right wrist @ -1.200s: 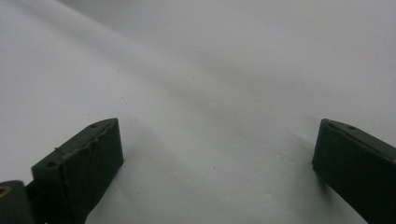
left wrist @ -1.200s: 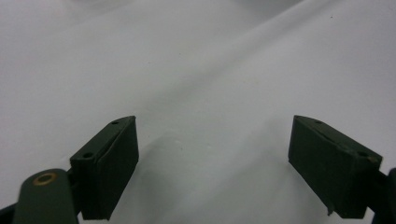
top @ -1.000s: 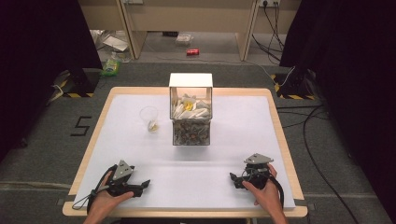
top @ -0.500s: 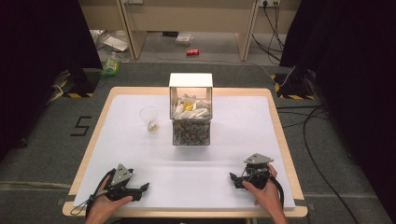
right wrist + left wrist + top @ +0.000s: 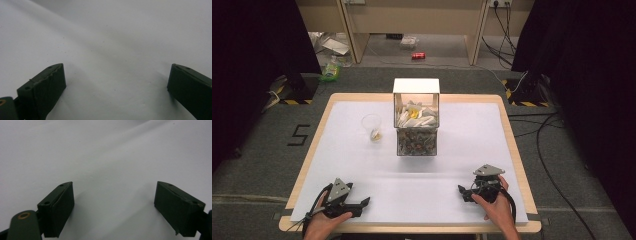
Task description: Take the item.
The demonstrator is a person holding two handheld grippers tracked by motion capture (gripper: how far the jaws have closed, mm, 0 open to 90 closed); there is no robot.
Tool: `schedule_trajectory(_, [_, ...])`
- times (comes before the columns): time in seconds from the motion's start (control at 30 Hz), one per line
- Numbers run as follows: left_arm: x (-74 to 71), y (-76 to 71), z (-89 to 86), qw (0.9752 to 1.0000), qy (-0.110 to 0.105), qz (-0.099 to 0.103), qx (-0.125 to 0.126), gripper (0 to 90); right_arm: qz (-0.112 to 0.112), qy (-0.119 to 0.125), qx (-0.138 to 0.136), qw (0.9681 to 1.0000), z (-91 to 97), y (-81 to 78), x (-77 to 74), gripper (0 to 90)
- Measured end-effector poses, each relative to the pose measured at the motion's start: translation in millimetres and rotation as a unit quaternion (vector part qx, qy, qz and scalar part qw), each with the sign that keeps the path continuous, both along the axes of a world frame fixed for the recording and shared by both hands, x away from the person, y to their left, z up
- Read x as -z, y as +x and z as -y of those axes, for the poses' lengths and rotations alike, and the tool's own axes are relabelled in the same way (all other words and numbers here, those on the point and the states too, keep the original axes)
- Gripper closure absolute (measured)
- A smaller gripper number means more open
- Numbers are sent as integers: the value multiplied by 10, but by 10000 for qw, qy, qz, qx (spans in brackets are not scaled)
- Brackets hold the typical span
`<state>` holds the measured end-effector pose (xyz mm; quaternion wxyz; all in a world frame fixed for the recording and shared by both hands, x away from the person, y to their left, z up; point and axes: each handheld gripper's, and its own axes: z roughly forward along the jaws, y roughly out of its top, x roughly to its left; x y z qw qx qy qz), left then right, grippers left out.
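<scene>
My left gripper [image 5: 363, 203] rests low on the white table [image 5: 462, 130] near its front left edge, jaws pointing right. In the left gripper view, the left gripper [image 5: 113, 195] stands open with bare table between its jaws. My right gripper [image 5: 461, 192] sits near the front right, pointing left. The right gripper view shows the right gripper [image 5: 116, 75] open too, holding nothing. A clear box [image 5: 416, 125] with a white top stands at the table's centre, with white packets above and dark mixed bits below. A clear plastic cup [image 5: 372, 127] with something yellowish inside stands to its left.
The table has a wooden rim [image 5: 512, 145]. Cables [image 5: 552, 150] trail on the grey floor at the right, and a red can [image 5: 418, 55] and litter lie on the floor beyond the table. Open white surface lies between the grippers and the box.
The left gripper and hand have shifted slightly toward the near edge. The right gripper, the box and the cup have not visibly moved.
</scene>
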<state>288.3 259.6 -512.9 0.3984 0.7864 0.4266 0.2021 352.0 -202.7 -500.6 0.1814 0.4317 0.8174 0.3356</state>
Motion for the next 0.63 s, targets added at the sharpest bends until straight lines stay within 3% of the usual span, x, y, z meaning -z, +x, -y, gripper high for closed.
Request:
schedule_trajectory(0.2, [61,-39,-18,9996,-184,215,-37,148,6,-4,-3,10000,0,-1,0,24])
schedule_trajectory(0.63, [97,-54,-42,9991,-286,326,-5,146,2,-3,-2,10000,0,0,0,24])
